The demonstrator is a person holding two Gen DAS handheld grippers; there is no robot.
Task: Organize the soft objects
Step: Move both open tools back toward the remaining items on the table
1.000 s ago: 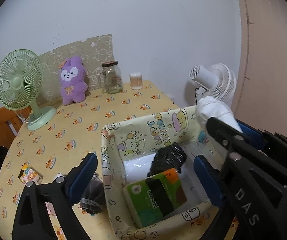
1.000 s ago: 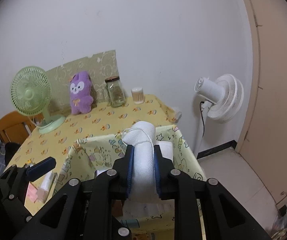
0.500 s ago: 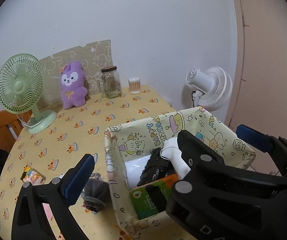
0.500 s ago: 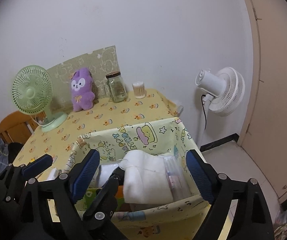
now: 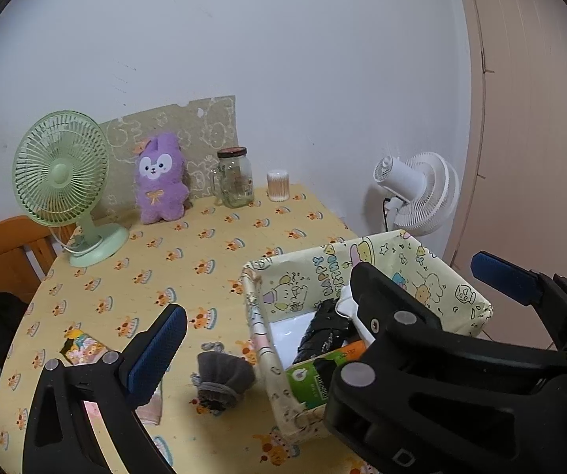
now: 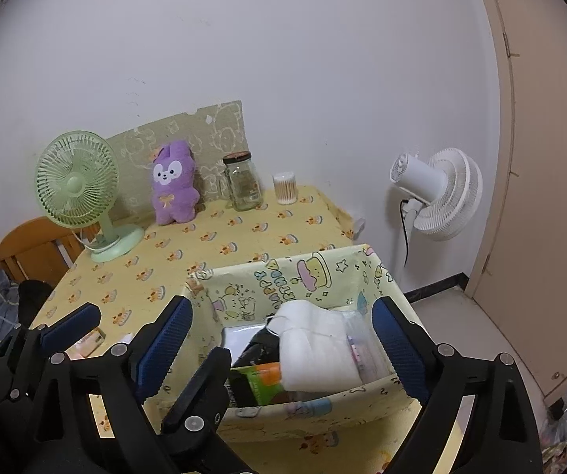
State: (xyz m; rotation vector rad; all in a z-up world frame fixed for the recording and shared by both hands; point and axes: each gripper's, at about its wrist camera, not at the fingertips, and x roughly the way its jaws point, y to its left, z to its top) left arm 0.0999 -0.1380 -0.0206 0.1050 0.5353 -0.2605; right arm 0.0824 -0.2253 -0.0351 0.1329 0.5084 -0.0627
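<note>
With jaws spread wide over the fabric bin [image 6: 295, 410], right gripper [image 6: 279, 351] grips nothing; white cloth roll [image 6: 315, 351] lying inside beside green pack [image 6: 261, 385], print unreadable. Left gripper [image 5: 323, 320] likewise agape. Grey sock [image 5: 222, 375] on tablecloth [image 5: 188, 264]. Bin lettering illegible. Beyond, purple plush [image 6: 174, 187].

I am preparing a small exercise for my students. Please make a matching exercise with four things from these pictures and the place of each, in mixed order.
Things:
1. white folded cloth
2. grey sock bundle
3. purple plush toy
4. green desk fan

Places:
A. left of the plush toy
B. on the tablecloth, outside the fabric basket
C. inside the basket
D. beside the glass jar

Pairs: 1-C, 2-B, 3-D, 4-A
</note>
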